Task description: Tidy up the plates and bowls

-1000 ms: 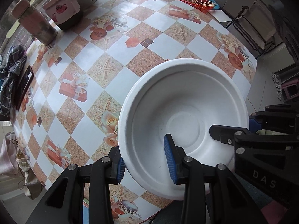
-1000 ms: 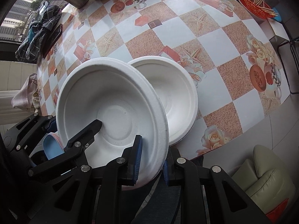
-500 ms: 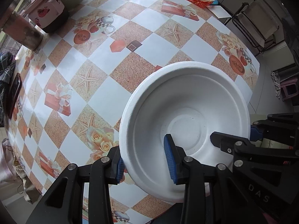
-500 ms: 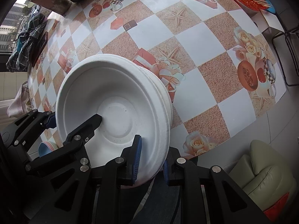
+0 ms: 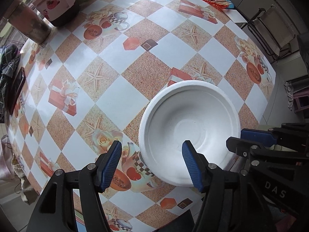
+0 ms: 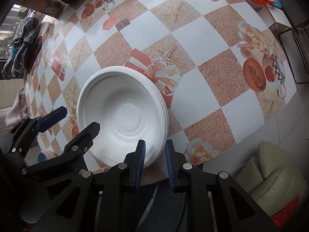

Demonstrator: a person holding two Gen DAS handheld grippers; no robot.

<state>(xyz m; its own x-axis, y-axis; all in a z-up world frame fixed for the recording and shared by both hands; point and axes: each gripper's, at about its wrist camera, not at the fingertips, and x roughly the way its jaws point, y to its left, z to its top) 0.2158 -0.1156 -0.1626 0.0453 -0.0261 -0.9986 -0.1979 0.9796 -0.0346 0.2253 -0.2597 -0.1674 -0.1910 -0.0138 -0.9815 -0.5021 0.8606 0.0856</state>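
On the patterned tablecloth (image 5: 119,89) sit nested white bowls (image 5: 190,127); the left gripper (image 5: 151,162) gapes wide, the right gripper (image 6: 155,156) narrowly straddles their rim.

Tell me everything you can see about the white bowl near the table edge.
The white bowl is round, matte, perhaps moulded pulp or foam, with a broad rim and a flat circular base. It sits upright on the patterned tablecloth near the edge. A second rim line suggests it is nested in another bowl. The left gripper is open astride its rim. The right gripper brackets its rim; contact is unclear.
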